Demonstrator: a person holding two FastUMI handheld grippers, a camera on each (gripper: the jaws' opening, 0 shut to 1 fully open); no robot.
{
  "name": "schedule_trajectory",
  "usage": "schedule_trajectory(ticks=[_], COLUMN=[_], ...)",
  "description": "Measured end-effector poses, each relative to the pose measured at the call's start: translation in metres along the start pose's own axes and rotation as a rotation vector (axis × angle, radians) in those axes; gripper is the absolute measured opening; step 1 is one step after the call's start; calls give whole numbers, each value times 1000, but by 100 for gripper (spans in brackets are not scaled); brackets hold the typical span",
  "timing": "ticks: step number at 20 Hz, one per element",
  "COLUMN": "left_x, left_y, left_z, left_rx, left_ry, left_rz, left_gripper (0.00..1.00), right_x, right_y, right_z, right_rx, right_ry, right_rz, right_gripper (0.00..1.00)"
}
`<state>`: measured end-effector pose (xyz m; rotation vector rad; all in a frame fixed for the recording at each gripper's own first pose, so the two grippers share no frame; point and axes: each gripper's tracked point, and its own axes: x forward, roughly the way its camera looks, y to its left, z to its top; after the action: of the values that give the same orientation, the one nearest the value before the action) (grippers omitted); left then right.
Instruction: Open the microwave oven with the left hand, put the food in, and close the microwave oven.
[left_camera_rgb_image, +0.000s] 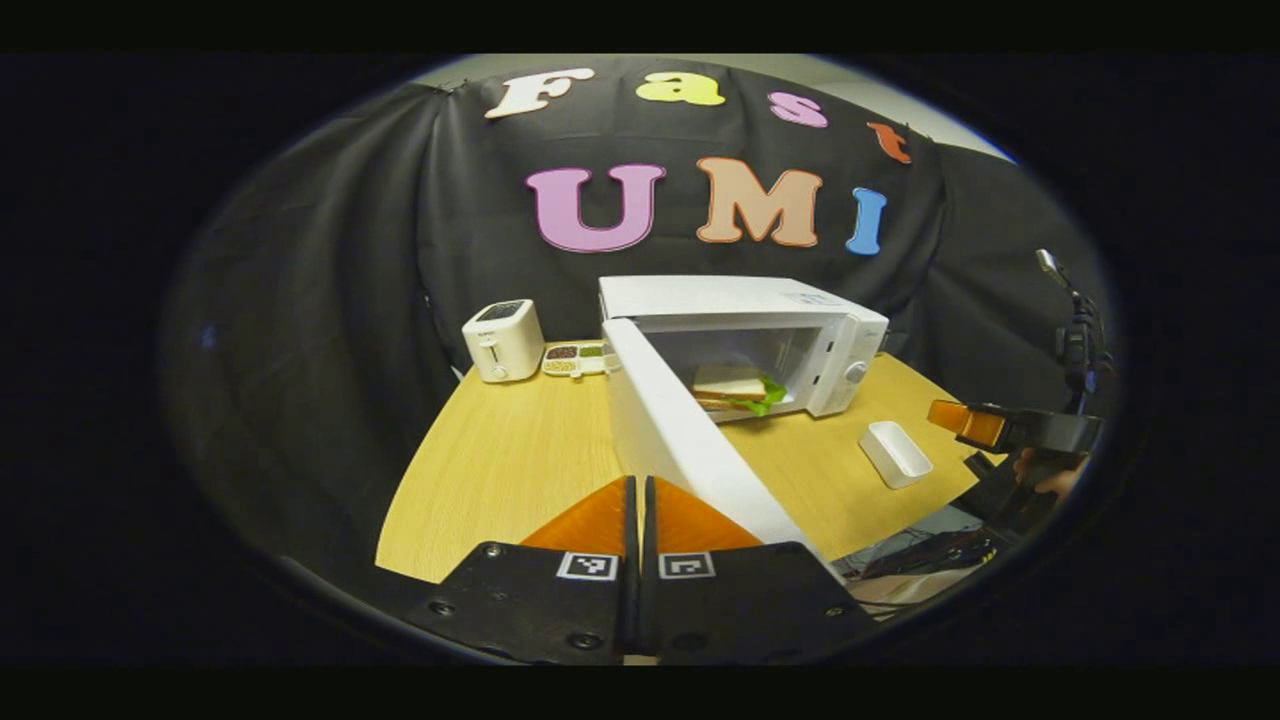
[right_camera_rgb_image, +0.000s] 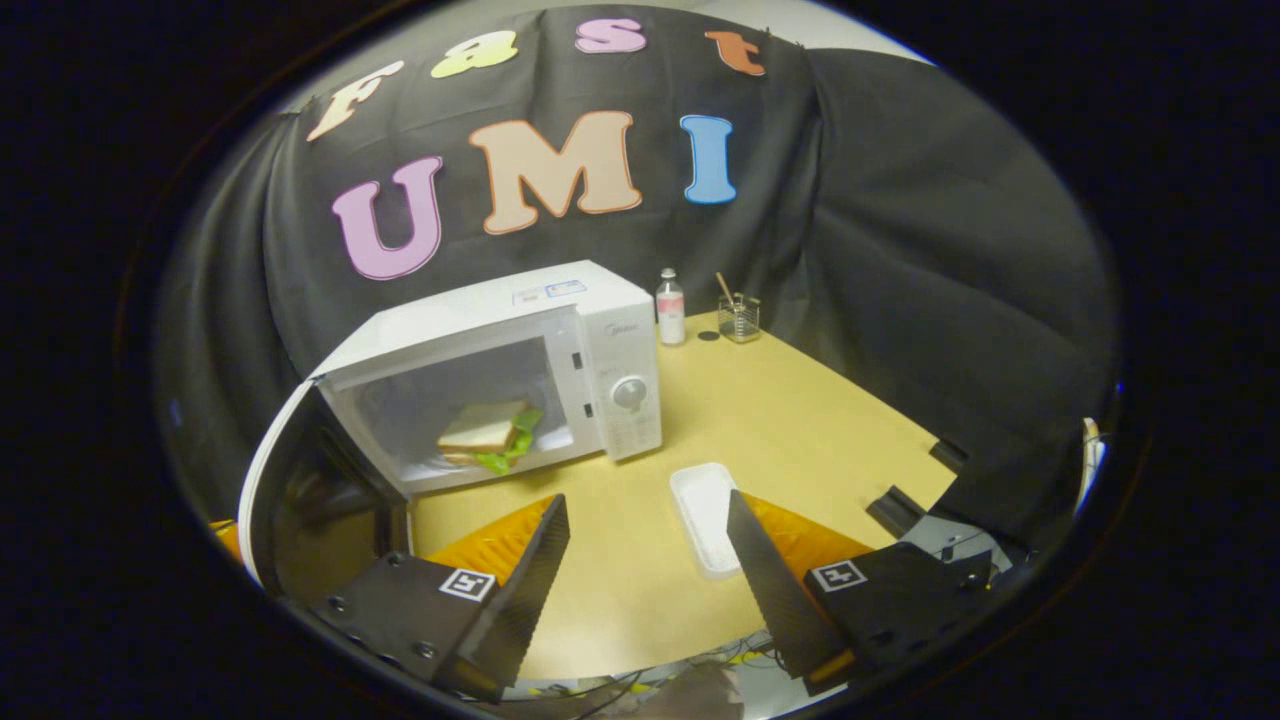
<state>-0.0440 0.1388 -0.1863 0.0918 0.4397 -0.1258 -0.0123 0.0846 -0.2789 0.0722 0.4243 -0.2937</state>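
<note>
In the left gripper view the left gripper (left_camera_rgb_image: 640, 490) has its two fingers pressed together with nothing between them, at six o'clock, just short of the near edge of the open microwave door (left_camera_rgb_image: 690, 450). The door swings toward the camera from the white microwave (left_camera_rgb_image: 740, 300) at the centre. Inside the cavity lies the sandwich (left_camera_rgb_image: 735, 388), bread with green lettuce showing at its edge. At nine o'clock from the oven stand a white toaster (left_camera_rgb_image: 503, 341) and a small compartment tray (left_camera_rgb_image: 575, 359) on the wooden table (left_camera_rgb_image: 500, 470).

In the right gripper view the right gripper (right_camera_rgb_image: 648, 520) is spread wide and empty, its fingers either side of the near end of a white rectangular dish (right_camera_rgb_image: 705, 515). At eleven o'clock sits the microwave, with a small logo above its dial (right_camera_rgb_image: 628, 393), too small to read. At twelve o'clock stand a small bottle (right_camera_rgb_image: 670, 307) and a glass holder (right_camera_rgb_image: 739, 318).
</note>
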Motion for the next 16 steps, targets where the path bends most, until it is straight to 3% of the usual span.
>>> schedule_trajectory(ticks=[14, 15, 16], left_x=[38, 42, 45], left_y=[-70, -75, -81], left_z=[21, 22, 23], left_rx=[-42, -52, -63], left_ry=[-7, -7, -9], left_rz=[103, 108, 113], left_gripper=[1, 0, 0], right_x=[47, 50, 54], right_y=[-73, -78, -83], right_z=[58, 60, 61], right_rx=[-77, -74, -68], right_ry=[-38, -37, -35], right_rz=[71, 76, 82], right_gripper=[98, 89, 98])
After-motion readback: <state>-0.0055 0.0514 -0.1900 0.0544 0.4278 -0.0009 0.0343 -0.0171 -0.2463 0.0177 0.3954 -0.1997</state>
